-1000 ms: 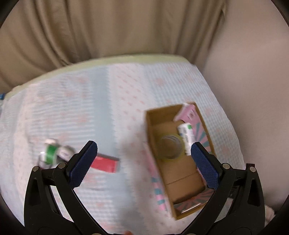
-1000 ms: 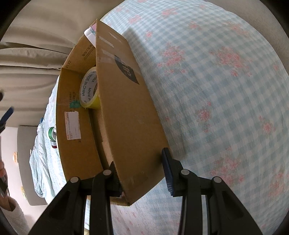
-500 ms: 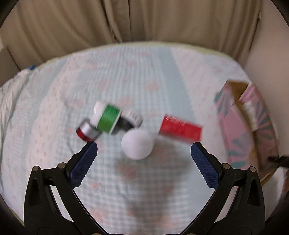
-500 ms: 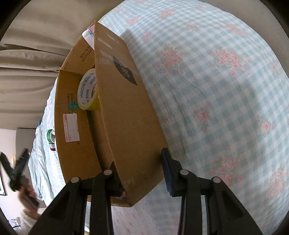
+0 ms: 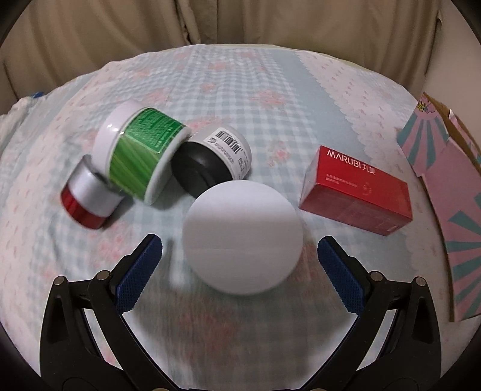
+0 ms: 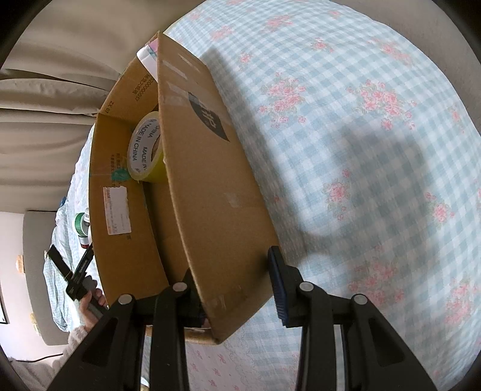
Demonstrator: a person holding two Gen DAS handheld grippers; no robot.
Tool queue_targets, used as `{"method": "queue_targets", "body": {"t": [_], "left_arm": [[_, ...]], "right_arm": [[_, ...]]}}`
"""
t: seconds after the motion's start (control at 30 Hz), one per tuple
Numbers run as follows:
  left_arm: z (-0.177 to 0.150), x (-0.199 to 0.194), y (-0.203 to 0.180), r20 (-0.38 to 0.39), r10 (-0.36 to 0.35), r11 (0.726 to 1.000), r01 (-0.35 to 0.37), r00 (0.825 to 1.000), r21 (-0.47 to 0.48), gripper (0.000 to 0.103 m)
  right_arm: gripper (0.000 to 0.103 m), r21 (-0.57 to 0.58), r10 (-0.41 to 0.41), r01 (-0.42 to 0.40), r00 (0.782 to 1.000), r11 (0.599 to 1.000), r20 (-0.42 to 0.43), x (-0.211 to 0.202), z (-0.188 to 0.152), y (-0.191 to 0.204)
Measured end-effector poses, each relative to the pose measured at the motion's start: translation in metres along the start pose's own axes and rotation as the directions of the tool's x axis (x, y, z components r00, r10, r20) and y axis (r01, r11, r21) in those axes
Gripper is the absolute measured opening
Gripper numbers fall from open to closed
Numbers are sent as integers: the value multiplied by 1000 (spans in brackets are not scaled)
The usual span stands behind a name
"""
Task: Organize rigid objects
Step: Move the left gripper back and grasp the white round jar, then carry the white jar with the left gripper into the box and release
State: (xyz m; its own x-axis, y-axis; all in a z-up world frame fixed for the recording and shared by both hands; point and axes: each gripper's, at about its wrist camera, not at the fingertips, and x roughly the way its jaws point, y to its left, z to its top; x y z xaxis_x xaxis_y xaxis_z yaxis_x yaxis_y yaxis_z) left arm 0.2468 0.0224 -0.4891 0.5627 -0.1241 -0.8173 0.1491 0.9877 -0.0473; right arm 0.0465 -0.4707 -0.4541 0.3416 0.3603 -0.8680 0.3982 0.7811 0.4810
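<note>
In the left wrist view a white round object (image 5: 243,237) rests on the checked bedspread between the pads of my open left gripper (image 5: 240,255); neither pad touches it. Behind it lie a green-labelled jar (image 5: 141,153), a black-lidded jar (image 5: 210,162) and a red and silver jar (image 5: 87,198). A red carton (image 5: 357,189) lies to the right. My right gripper (image 6: 234,279) is shut on a side wall of the cardboard box (image 6: 210,180), which holds a yellow tape roll (image 6: 147,150).
The box's pink and teal outer side (image 5: 451,186) rises at the right edge of the left wrist view. Beige curtains (image 5: 240,21) hang behind the bed. A person's hand (image 6: 90,300) holds the other gripper left of the box.
My left gripper has swung away from above the box and come down over the white round object, which now sits between its pads. The right gripper has kept still on the box.
</note>
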Motion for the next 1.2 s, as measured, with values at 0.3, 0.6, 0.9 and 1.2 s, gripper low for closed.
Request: {"method": "queue_targets", "body": {"t": [0.3,0.6,0.9,1.2], "left_arm": [[1,20,2,-10,-4,999,5,1000,44,68],[1,17,2,-13,-1,999,2,1000,38,68],[12,-20,0,3,3,1000,-3,1000,30,68],[53,-95,-35,24,-8,998,6,1000,55,68]], "right_arm": [[32,11,3,-3,1000,1000,16,0,-2,-1],[32,19,3,-4,1000,1000,25,-2,-4,-3],[32,27,5,-5,1000,1000,27,-3,-5,-4],[32,34,7,-8,1000,999,23,-5,-5,-7]]}}
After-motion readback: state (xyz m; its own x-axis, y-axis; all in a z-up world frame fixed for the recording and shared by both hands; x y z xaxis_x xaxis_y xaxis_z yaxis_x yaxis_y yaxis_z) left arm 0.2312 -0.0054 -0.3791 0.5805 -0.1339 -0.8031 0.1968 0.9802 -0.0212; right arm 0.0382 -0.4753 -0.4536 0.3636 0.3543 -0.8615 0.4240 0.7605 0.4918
